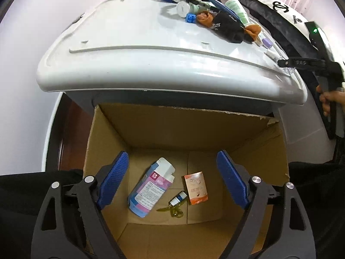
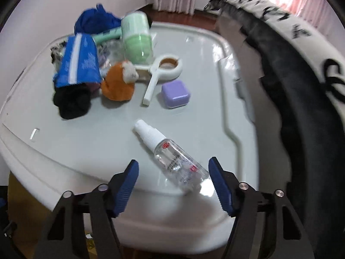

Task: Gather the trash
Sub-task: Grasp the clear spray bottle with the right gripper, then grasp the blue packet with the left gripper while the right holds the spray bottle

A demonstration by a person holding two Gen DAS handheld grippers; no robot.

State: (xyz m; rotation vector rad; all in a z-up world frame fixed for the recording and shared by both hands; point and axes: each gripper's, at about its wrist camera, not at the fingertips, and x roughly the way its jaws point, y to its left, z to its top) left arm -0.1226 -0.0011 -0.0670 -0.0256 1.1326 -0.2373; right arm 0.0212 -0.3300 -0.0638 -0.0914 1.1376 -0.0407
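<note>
My left gripper (image 1: pixel 172 179) is open and empty above an open cardboard box (image 1: pixel 254 151). Inside the box lie a blue and pink pouch (image 1: pixel 151 187), an orange sachet (image 1: pixel 195 188), a small blue-capped vial (image 1: pixel 178 198) and a green wrapper (image 1: pixel 173 211). My right gripper (image 2: pixel 173 182) is open over the near edge of a white plastic lid (image 2: pixel 103 133). A clear spray bottle (image 2: pixel 172 154) lies on the lid between its fingers, not gripped. The right gripper also shows in the left wrist view (image 1: pixel 301 62) at the lid's right edge.
On the lid lie a purple case (image 2: pixel 175 93), a white tape dispenser (image 2: pixel 163 71), a green tube (image 2: pixel 137 38), a blue packet (image 2: pixel 79 60), an orange and a black sock (image 2: pixel 117 84), and blue cloth (image 2: pixel 94 20). A black and white cushion (image 2: pixel 301 69) lies to the right.
</note>
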